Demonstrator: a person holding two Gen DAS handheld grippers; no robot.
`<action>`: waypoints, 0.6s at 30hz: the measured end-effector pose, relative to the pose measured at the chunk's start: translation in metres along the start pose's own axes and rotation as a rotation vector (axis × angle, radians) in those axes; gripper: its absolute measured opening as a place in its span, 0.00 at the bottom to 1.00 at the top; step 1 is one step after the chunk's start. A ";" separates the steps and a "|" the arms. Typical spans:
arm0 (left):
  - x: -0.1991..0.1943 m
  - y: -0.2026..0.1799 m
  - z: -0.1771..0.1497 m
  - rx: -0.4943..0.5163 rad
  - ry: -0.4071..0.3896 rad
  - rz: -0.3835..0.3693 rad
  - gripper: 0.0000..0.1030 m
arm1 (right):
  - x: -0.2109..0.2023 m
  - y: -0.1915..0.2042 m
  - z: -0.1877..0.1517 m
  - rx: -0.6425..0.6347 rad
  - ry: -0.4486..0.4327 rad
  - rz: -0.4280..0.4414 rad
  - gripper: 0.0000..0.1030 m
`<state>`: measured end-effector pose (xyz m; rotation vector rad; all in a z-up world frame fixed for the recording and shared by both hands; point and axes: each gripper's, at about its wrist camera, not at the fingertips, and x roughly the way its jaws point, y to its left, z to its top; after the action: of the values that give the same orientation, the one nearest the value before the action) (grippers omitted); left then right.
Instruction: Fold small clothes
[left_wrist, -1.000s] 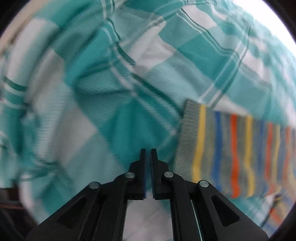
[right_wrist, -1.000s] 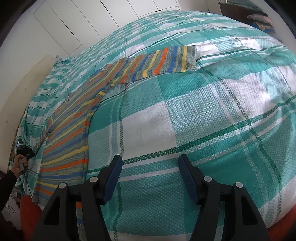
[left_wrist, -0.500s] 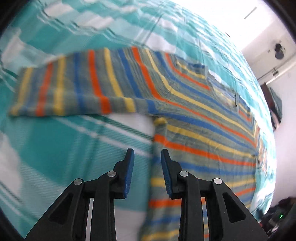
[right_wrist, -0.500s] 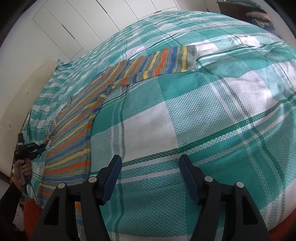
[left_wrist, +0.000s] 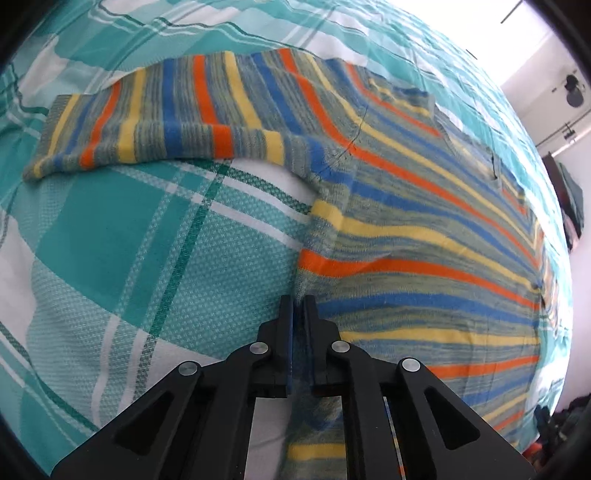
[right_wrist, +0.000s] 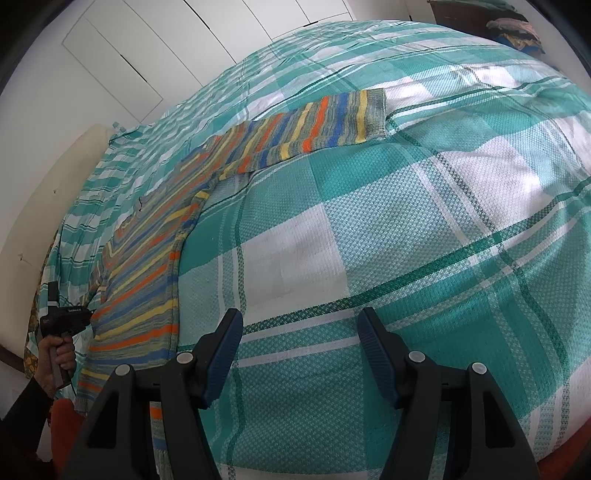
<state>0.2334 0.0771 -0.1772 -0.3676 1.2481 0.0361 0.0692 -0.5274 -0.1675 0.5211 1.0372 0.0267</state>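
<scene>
Sweater (left_wrist: 424, 229) lying flat on bed (right_wrist: 424, 206), left gripper (left_wrist: 298, 306) jaws pinching its side edge for folding, right gripper (right_wrist: 301, 332) jaws hovering wide, empty.

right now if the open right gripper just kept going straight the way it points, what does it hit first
Most likely the teal and white plaid bedspread: the right gripper is open with only bare cover between and ahead of its fingers. The striped knit sweater lies off to the left of that line, its sleeve farther ahead. Depth is unclear.
</scene>
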 end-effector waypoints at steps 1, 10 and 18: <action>-0.006 -0.001 -0.002 0.003 0.007 -0.008 0.19 | 0.000 0.001 0.000 -0.003 -0.001 -0.001 0.63; -0.076 0.020 -0.111 0.085 0.112 -0.069 0.56 | -0.024 0.049 -0.015 -0.138 0.140 0.148 0.67; -0.072 -0.002 -0.174 0.186 0.224 -0.076 0.03 | 0.011 0.101 -0.069 -0.270 0.428 0.244 0.56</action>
<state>0.0510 0.0370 -0.1565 -0.2620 1.4448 -0.1895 0.0403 -0.4088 -0.1611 0.3989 1.3556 0.5064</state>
